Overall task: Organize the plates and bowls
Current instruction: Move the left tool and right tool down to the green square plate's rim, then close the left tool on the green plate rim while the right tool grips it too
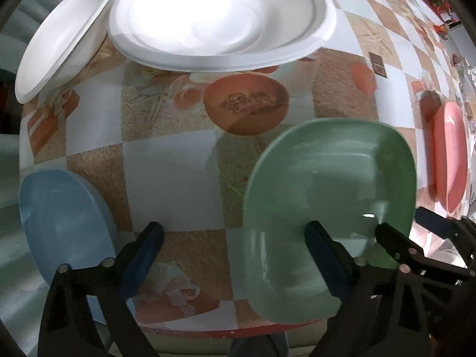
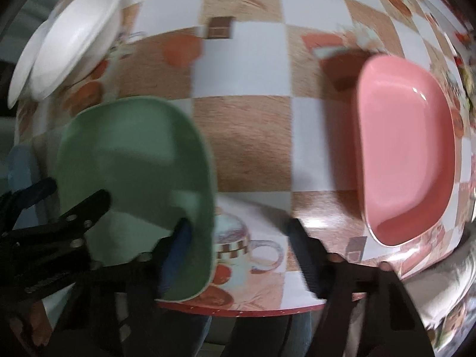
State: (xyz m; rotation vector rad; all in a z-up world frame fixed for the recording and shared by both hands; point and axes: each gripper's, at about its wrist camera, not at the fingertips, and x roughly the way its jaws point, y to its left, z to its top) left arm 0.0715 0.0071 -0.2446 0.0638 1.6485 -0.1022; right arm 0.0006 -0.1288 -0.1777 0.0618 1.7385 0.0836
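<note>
A green plate [image 1: 327, 196] lies near the table's front edge; it also shows in the right wrist view [image 2: 134, 172]. A blue plate [image 1: 62, 220] lies to its left, a pink plate [image 2: 404, 148] to its right. Two white dishes stand at the back: a large plate [image 1: 220, 20] and a bowl [image 1: 62, 35]. My left gripper [image 1: 235, 235] is open, its right finger [image 1: 324, 253] over the green plate. My right gripper [image 2: 238, 235] is open, its left finger [image 2: 178, 244] over the green plate's right rim. Neither holds anything.
The table [image 1: 169, 178] has a checkered orange and white cloth with printed cups and roses. Its red front edge [image 2: 244, 312] runs just below both grippers. Clutter sits at the far right [image 1: 440, 6].
</note>
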